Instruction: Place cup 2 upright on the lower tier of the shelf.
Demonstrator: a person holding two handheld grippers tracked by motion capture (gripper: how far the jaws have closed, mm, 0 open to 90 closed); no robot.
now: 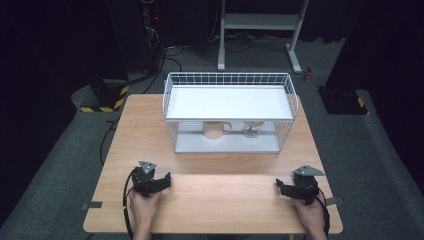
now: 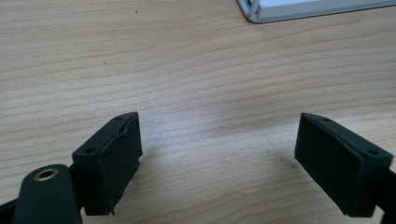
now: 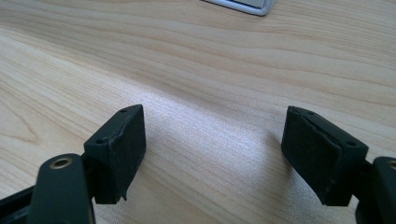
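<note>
Looking down from the high view, both hands sit at the near edge of the wooden table [image 1: 215, 200]. The left gripper [image 1: 162, 181] is at about 7 o'clock from the table's middle and the right gripper [image 1: 283, 186] at about 5 o'clock, well apart from each other, each aimed inward across the bare wood. Both are released: in the left gripper view the left gripper [image 2: 217, 144] has its 2 black jaws standing wide with plain wood grain between them, and the right gripper [image 3: 212, 140] looks the same in the right gripper view, gripping nothing.

At 12 o'clock from the hands sits a white wire rack [image 1: 229, 90] with a flat shelf on top. Under that shelf, on the rack's lower level, a cream mug [image 1: 215, 129] stands upright, handle pointing to 3 o'clock, and just beside it at 3 o'clock is a small clear glass [image 1: 252, 130]. Both are well apart from the grippers. A corner of the rack's base [image 2: 317, 9] peeks in at 1 o'clock in the left gripper view.
</note>
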